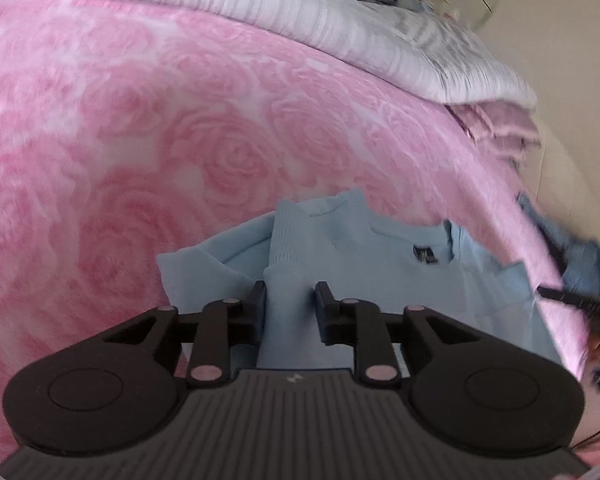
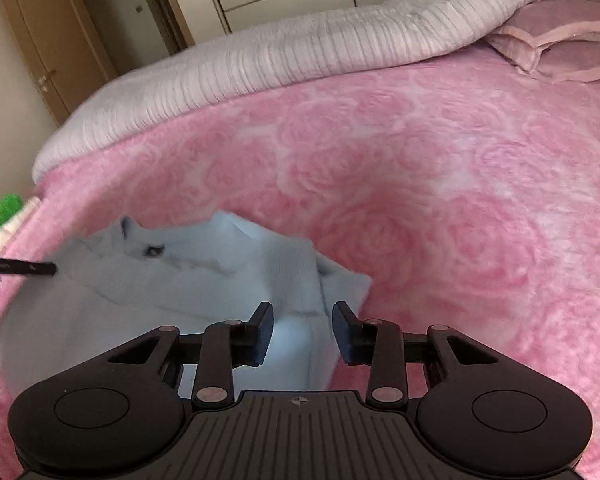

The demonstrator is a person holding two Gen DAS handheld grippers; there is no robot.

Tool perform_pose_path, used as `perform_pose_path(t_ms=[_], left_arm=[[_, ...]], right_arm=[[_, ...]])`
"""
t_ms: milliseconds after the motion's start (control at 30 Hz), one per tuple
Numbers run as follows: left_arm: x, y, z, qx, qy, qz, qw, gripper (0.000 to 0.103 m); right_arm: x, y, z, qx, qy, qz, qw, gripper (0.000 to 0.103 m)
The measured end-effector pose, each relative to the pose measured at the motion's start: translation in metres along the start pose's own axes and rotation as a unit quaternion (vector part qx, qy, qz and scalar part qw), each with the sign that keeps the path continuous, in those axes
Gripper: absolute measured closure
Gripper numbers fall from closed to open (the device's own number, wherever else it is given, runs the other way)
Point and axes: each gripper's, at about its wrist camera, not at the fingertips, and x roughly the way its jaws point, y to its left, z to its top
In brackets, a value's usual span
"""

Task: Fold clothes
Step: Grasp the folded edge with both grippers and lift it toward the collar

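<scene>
While both tongs [image 1: 290, 308] [image 2: 302, 330] gape, a ribbed pale-blue knit sweater [image 1: 380, 280] lies rumpled on plush rose-embossed pink blanket [image 1: 140, 140].

Soft, even daylight with faint shadows and no glare; both fisheye views bend strongly at their dark rims, and motion blur smears the edges

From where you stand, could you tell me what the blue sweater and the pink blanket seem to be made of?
The blue sweater looks like a soft matte knit, probably cotton or acrylic: its folded cuff shows ribbing. The pink blanket looks like plush fleece, with a fuzzy nap and embossed roses.
</scene>
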Motion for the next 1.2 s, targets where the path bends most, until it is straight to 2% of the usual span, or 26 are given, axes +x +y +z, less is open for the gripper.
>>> perform_pose_path(t_ms=[133,200,333,400,467,567,633,667,767,900,1000,1033,1100,1167,1200], left_arm=[[0.005,0.008,0.003,-0.029,-0.005,-0.017,0.9994,0.081],[0.007,0.008,0.004,-0.027,-0.006,-0.019,0.9994,0.083],[0.004,0.007,0.001,-0.017,-0.013,-0.017,0.9996,0.097],[0.002,0.007,0.0,-0.014,-0.017,-0.018,0.9996,0.098],[-0.001,0.007,-0.002,-0.011,-0.022,-0.018,0.9995,0.098],[-0.004,0.007,-0.004,-0.007,-0.028,-0.019,0.9994,0.097],[-0.005,0.008,-0.005,-0.004,-0.032,-0.02,0.9993,0.097],[-0.005,0.009,-0.005,-0.008,-0.031,-0.021,0.9993,0.097],[-0.004,0.013,-0.006,-0.02,-0.032,-0.026,0.999,0.097],[-0.001,0.02,-0.007,-0.038,-0.029,-0.031,0.9984,0.097],[0.0,0.02,-0.008,-0.041,-0.029,-0.031,0.9983,0.097],[0.001,0.021,-0.008,-0.041,-0.028,-0.031,0.9983,0.097],[0.002,0.02,-0.007,-0.038,-0.027,-0.029,0.9985,0.097],[0.002,0.019,-0.007,-0.03,-0.026,-0.026,0.9989,0.097],[0.002,0.018,-0.007,-0.026,-0.026,-0.024,0.999,0.097]], right_arm=[[0.017,-0.003,0.007,0.008,0.016,0.006,1.0,0.065],[0.026,-0.005,0.008,0.01,0.024,0.009,1.0,0.065],[0.035,-0.002,0.005,-0.004,0.031,0.003,1.0,0.066],[0.033,0.0,0.005,-0.016,0.026,0.001,1.0,0.081],[0.027,0.0,0.005,-0.016,0.016,0.009,1.0,0.084],[0.02,0.0,0.007,-0.017,0.01,0.019,1.0,0.083],[0.024,-0.009,0.009,0.01,0.02,0.03,0.999,0.073],[0.025,-0.016,0.009,0.027,0.023,0.036,0.999,0.065],[0.026,-0.04,0.005,0.091,0.012,0.087,0.992,0.064],[0.035,-0.07,-0.003,0.174,0.005,0.143,0.974,0.064],[0.042,-0.087,-0.003,0.223,0.008,0.172,0.959,0.064],[0.043,-0.088,-0.002,0.226,0.009,0.174,0.958,0.064],[0.047,-0.086,0.001,0.218,0.014,0.169,0.961,0.065],[0.048,-0.071,0.007,0.175,0.022,0.14,0.974,0.065],[0.049,-0.061,0.011,0.148,0.027,0.123,0.981,0.075]])
